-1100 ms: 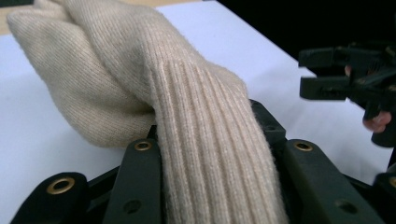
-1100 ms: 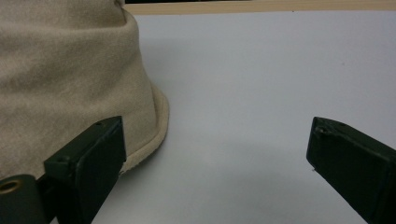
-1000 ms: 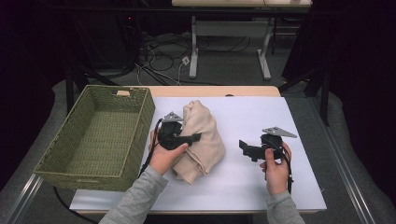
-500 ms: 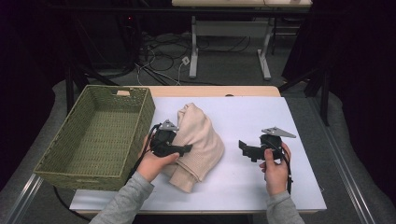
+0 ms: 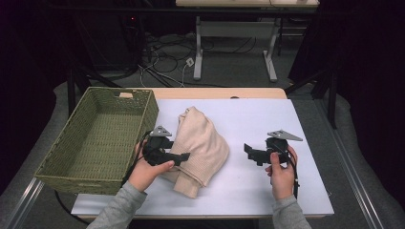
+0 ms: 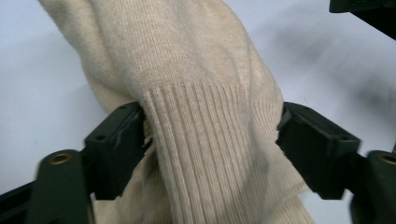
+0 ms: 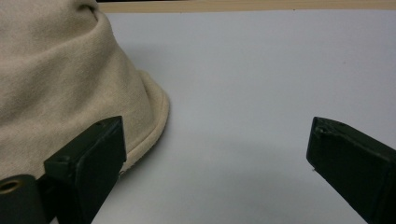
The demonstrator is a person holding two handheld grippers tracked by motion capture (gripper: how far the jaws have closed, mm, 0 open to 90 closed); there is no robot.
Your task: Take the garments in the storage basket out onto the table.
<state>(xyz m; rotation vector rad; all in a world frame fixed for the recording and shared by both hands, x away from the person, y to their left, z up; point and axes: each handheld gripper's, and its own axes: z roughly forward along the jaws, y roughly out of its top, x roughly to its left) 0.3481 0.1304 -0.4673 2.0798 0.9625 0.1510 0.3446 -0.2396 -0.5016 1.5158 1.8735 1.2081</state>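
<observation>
A cream knitted sweater (image 5: 199, 149) lies bunched on the white table (image 5: 267, 119), nearer its left edge than its right, just beside the green wicker basket (image 5: 95, 143) that sits at the table's left edge. The left gripper (image 6: 210, 140) has its jaws set either side of the sweater's ribbed hem (image 6: 205, 135); the pads touch the knit on both sides, with a thick fold between them, though whether they are truly pinching is hard to judge from this angle. To do this well, the squeeze should gather the whole ribbed band, not a loose outer layer, and the lift should wait until the fabric is firmly caught so that it does not slip out. The left hand (image 5: 149, 171) comes in low from the table's near edge, wrist turned so the jaws point right across the sweater. The right gripper (image 5: 253, 153) hovers well apart from the garment above bare table, jaws wide and empty, held upright in the right hand (image 5: 282, 172) and pointing left toward the fabric.
</observation>
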